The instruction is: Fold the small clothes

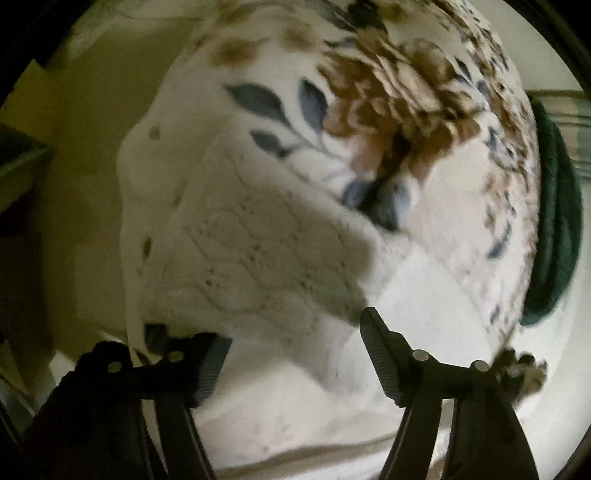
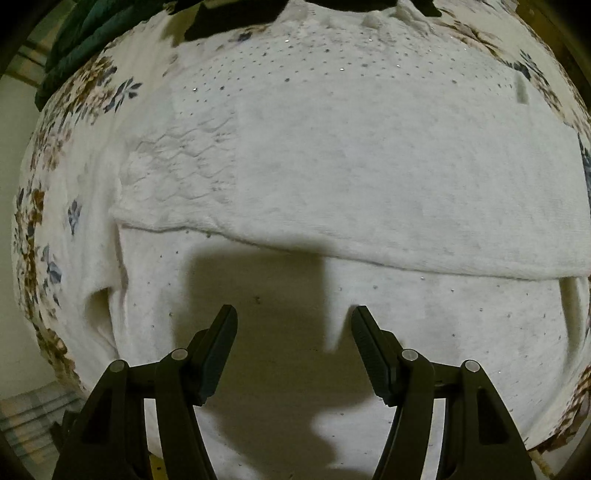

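Observation:
A white knitted sweater (image 2: pixel 369 177) with small sparkling dots lies on a floral bedspread (image 2: pixel 74 96). One sleeve (image 2: pixel 369 229) is folded across its body. My right gripper (image 2: pixel 293 325) is open and empty just above the sweater's lower part, and its shadow falls on the knit. In the left wrist view the sweater's lace-patterned part (image 1: pixel 251 266) hangs in a lifted fold in front of my left gripper (image 1: pixel 291 339). The left jaws stand wide apart, and the left finger is partly hidden by the cloth, so no grip shows. This view is blurred.
The bedspread (image 1: pixel 332 110) has brown flowers and blue leaves. A dark green blanket lies at the bed's edge (image 1: pixel 554 229) and also shows in the right wrist view (image 2: pixel 85 33). Dark cloth (image 2: pixel 236 14) lies beyond the sweater's collar. A beige wall (image 1: pixel 92 147) stands left.

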